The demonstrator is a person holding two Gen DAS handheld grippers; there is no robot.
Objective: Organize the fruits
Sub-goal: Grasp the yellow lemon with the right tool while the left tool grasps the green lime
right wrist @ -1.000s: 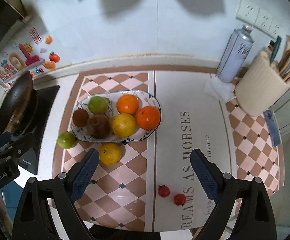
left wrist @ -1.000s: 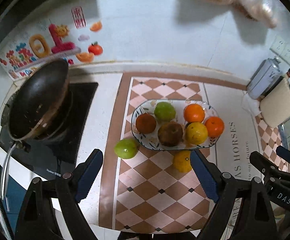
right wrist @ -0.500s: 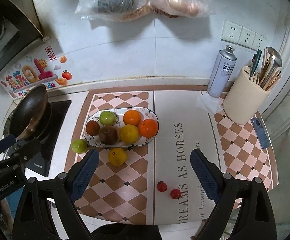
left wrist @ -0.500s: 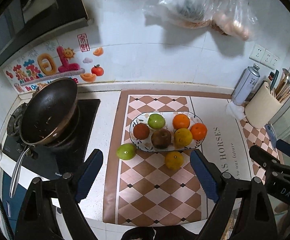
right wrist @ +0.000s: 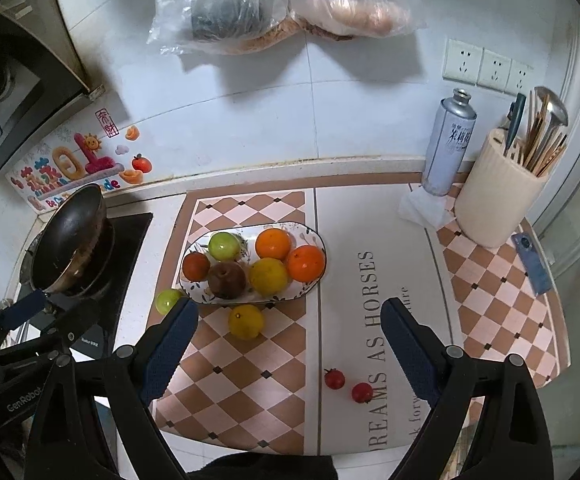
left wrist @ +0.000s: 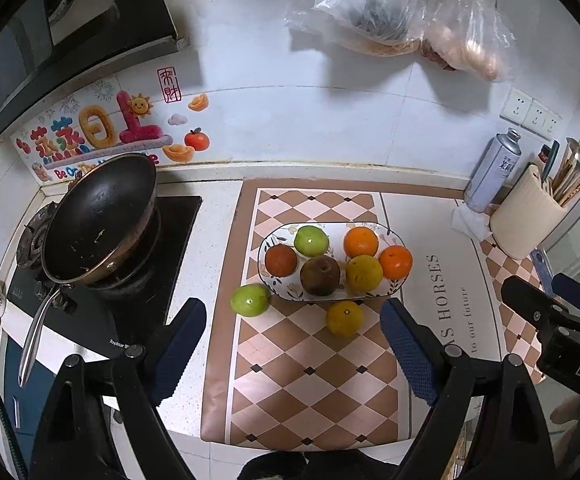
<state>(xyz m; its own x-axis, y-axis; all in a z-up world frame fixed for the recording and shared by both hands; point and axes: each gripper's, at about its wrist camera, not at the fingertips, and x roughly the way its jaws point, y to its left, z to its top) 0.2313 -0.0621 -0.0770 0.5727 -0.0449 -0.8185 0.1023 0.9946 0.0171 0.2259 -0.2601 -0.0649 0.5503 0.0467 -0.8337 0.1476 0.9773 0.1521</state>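
Loose fruit awaited the oval patterned plate (left wrist: 386, 286).
Both the left gripper (left wrist: 293, 344) and right gripper (right wrist: 290, 344) hung spread and empty; the yellow round citrus (left wrist: 345, 318) probably came next.

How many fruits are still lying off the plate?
4: a green apple left of the plate, a yellow citrus in front of it, and two cherry tomatoes nearer, on the mat. None appears hidden.

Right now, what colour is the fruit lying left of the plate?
Green; clearest in the left wrist view.
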